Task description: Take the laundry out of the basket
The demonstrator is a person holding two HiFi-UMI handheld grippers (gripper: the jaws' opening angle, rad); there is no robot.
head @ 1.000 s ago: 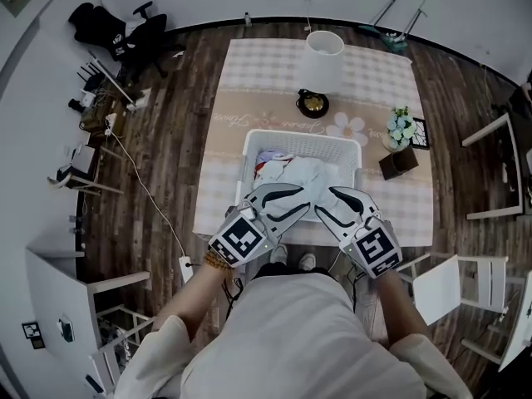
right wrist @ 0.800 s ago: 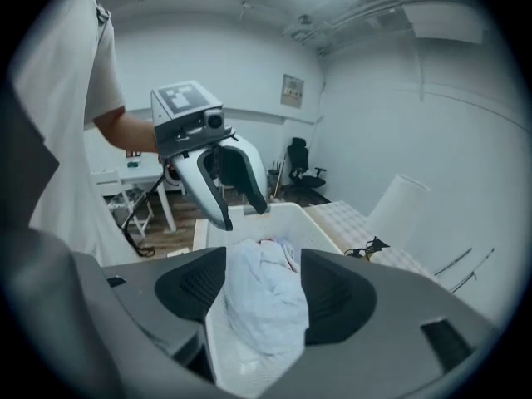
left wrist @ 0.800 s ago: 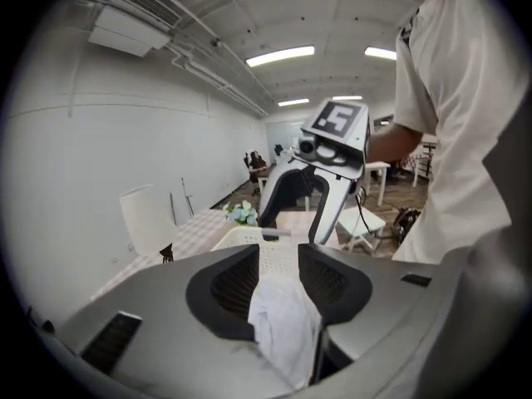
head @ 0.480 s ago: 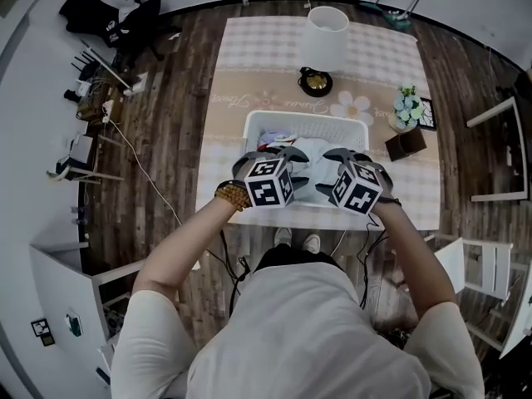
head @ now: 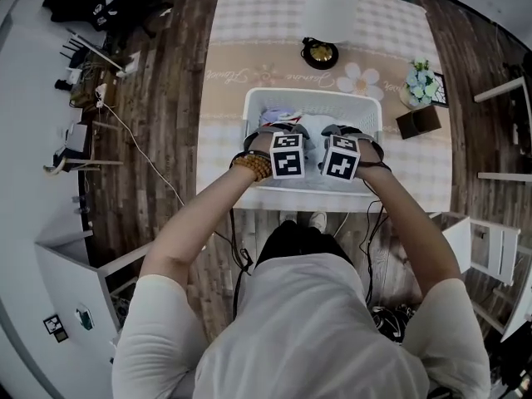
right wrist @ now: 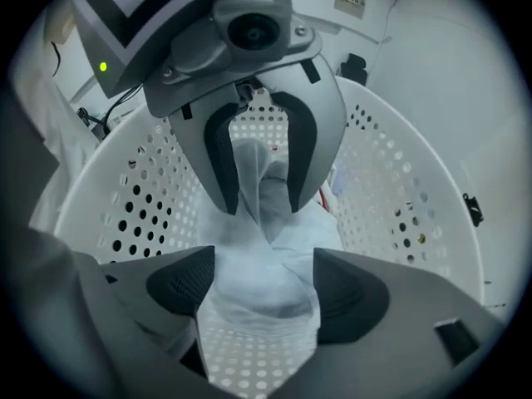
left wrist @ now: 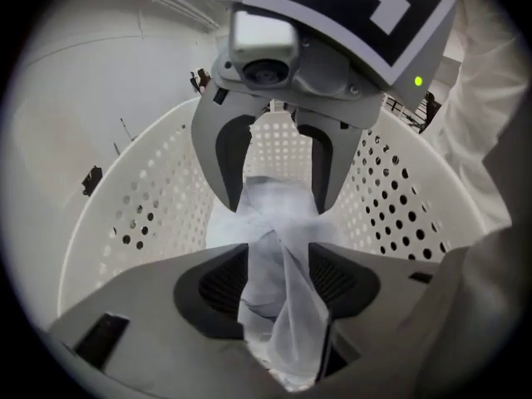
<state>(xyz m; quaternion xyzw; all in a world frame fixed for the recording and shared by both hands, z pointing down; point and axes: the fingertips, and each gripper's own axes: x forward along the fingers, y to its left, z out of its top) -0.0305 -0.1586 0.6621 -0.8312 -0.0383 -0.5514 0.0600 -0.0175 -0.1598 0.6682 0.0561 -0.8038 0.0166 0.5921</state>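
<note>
Laundry (left wrist: 274,223) lies in the basket (left wrist: 150,206); left claw (left wrist: 280,277) and right claw (right wrist: 264,289) straddle it, jaws apart, just opening.

Laundry (head: 312,136) mostly hidden under left hand-held gripper (head: 281,129) and right hand-held gripper (head: 347,130).

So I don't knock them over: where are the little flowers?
The flowers stand on the table, right of the white basket, just behind the brown box in the head view.

White perforated basket (head: 332,100), pale, perhaps bluish laundry (left wrist: 274,219), checked tablecloth (head: 249,23)
</note>
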